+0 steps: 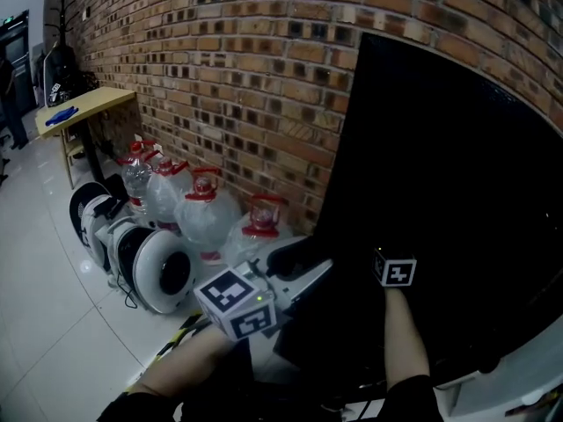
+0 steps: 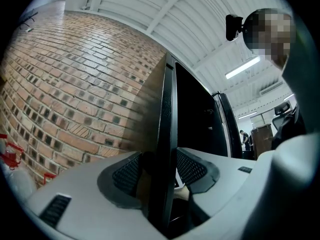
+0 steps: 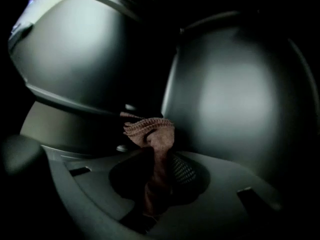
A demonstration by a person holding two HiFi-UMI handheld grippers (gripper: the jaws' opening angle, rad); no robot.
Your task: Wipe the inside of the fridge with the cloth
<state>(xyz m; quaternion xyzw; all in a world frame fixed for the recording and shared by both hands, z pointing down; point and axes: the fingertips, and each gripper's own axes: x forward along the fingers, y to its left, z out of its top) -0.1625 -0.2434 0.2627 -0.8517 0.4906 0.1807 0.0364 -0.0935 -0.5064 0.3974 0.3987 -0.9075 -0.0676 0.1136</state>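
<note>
Brown-ish cloth (image 3: 150,131) is pinched in the right tool (image 3: 159,170), bunched up just past its pads; the black fridge door (image 2: 167,104) is gripped edge-on by the left tool (image 2: 159,168).

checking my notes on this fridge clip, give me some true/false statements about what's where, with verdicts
1. The left gripper clamps the edge of the fridge door. True.
2. The right gripper is empty. False: its jaws pinch a brownish cloth.
3. Water jugs with red caps stand against the brick wall. True.
4. The wooden table has nothing on it. False: a blue thing lies on it.
</note>
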